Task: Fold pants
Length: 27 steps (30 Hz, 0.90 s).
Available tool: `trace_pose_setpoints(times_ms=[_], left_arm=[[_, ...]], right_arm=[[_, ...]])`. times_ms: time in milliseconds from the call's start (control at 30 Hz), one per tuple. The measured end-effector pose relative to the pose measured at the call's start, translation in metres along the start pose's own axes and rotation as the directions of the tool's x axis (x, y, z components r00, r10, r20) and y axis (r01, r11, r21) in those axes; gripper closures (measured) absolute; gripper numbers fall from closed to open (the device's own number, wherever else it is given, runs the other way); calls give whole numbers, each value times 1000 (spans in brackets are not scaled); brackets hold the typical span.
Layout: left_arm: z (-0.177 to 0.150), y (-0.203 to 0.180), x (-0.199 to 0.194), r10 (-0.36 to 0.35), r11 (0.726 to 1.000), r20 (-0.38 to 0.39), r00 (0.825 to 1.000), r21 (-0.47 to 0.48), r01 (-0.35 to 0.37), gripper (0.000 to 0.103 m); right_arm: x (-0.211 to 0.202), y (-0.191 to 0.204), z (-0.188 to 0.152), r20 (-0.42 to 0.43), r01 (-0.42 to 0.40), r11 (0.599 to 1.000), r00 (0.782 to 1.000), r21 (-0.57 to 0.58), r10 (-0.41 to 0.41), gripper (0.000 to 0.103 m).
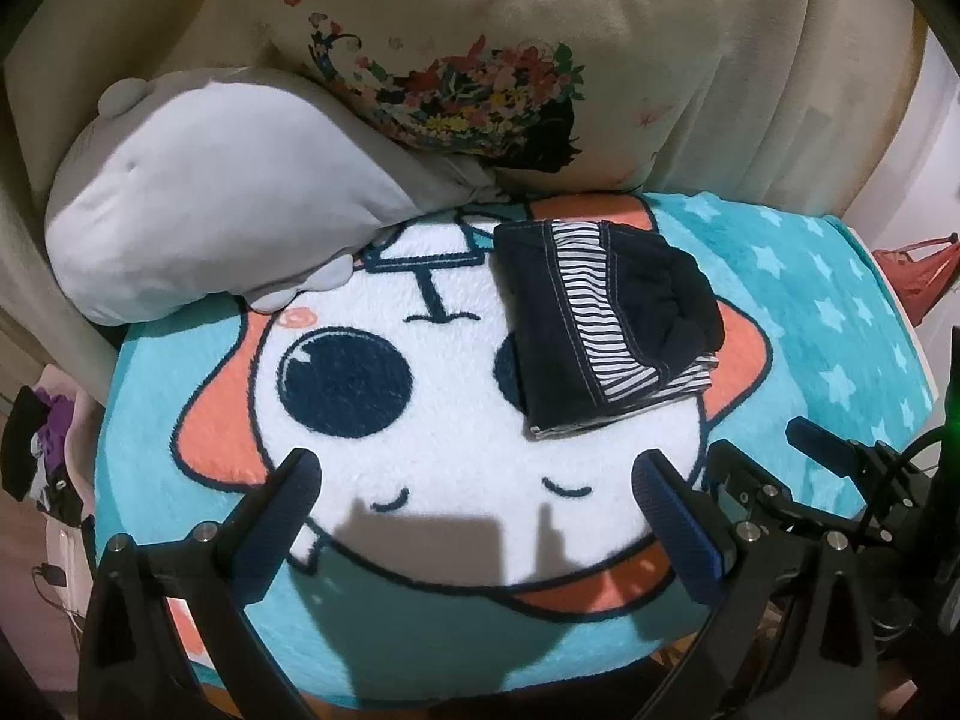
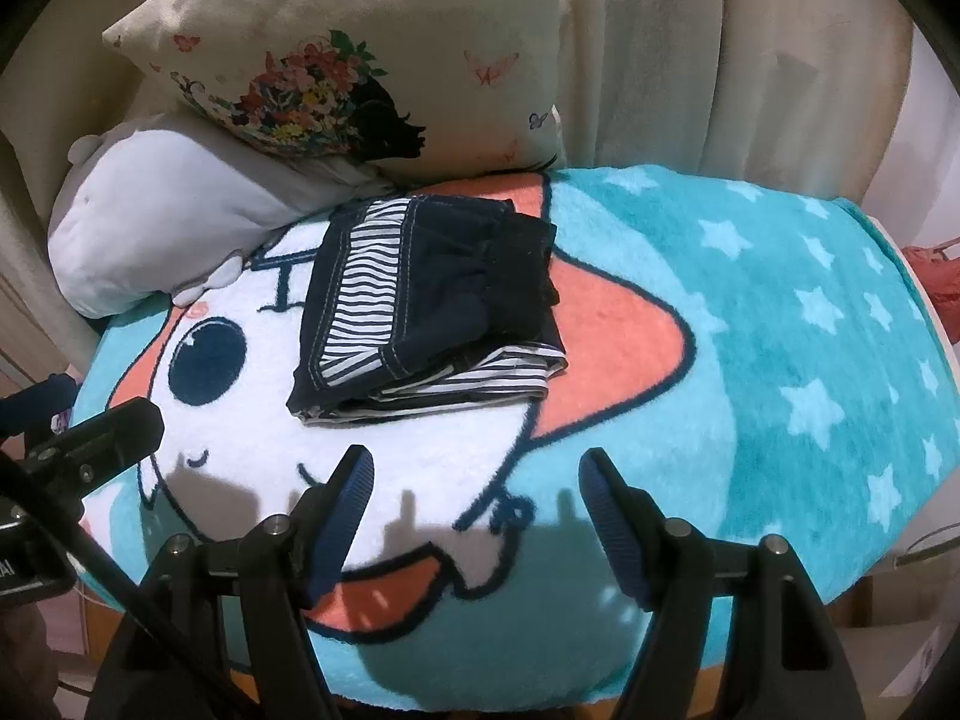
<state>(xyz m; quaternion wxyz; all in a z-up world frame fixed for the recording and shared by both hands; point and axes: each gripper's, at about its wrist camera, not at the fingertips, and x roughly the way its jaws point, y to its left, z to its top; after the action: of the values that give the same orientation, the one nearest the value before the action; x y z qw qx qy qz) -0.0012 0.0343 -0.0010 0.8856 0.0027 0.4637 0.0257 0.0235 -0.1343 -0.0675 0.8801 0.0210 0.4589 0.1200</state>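
The pants [image 1: 606, 324] are dark navy with a striped lining. They lie folded into a compact stack on the cartoon blanket [image 1: 420, 420]. They also show in the right wrist view [image 2: 426, 312]. My left gripper [image 1: 480, 474] is open and empty, hovering over the blanket below the pants. My right gripper [image 2: 477, 474] is open and empty, near the front of the blanket below the pants. The right gripper's fingers [image 1: 822, 444] show at the right edge of the left wrist view.
A grey and white plush [image 1: 204, 192] and a floral cushion [image 1: 480, 60] lie at the back, against a beige curtain [image 2: 720, 60]. The teal starred part of the blanket [image 2: 810, 312] lies to the right. A red item [image 1: 918, 276] sits past the right edge.
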Motion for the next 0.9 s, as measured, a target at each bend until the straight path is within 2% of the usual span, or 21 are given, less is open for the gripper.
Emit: trace_pose_setpoints(times_ms=[900], left_arm=[[10,-13,28,-8,998,-73,997,-58,3,0]], right_arm=[[21,-18,16,-30,-24,999,999,-47,22,26]])
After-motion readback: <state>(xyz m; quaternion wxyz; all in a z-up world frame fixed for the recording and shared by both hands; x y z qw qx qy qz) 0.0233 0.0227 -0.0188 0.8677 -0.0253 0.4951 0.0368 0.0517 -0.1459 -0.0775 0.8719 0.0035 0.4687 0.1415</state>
